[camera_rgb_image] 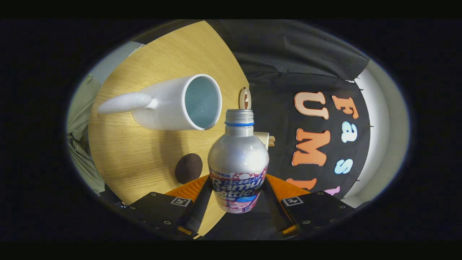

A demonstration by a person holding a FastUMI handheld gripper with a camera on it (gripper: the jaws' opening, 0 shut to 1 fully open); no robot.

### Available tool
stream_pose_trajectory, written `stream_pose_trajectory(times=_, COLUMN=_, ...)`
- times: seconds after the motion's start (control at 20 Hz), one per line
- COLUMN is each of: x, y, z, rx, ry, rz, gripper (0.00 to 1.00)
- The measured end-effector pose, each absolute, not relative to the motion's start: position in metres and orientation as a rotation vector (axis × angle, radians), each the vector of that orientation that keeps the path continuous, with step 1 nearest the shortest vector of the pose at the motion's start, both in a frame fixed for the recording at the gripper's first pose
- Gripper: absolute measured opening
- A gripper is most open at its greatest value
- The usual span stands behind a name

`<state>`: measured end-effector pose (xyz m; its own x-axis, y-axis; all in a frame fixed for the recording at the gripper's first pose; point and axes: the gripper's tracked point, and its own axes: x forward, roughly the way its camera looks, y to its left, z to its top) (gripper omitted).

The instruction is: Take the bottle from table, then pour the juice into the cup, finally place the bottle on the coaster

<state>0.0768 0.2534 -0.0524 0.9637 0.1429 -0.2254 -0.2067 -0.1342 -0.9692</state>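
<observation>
Bottle (238, 159) sits clamped between the gripper (236, 196) fingers, tipped sideways near the cup (180, 104) mouth. Pouring looks underway; next calls for righting it, then finding the coaster (188, 168).

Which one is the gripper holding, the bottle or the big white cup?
The silver bottle, cap off, sits pressed between the gripper fingers. The white cup stands apart on the wooden table, beyond the fingers.

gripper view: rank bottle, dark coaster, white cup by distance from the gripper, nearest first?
1. Bottle: between the gripper fingers, both pressing its sides, cap off.
2. Dark coaster: on the table, just ahead of the left finger.
3. White cup: beyond the coaster, near the bottle's mouth.
</observation>
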Motion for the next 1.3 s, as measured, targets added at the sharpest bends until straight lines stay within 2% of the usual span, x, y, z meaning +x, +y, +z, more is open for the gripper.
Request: stream_pose_trajectory(times=1.3, x=0.085, y=0.258, z=-0.040, rx=-1.940, ry=0.027, rz=0.334, gripper=0.77)
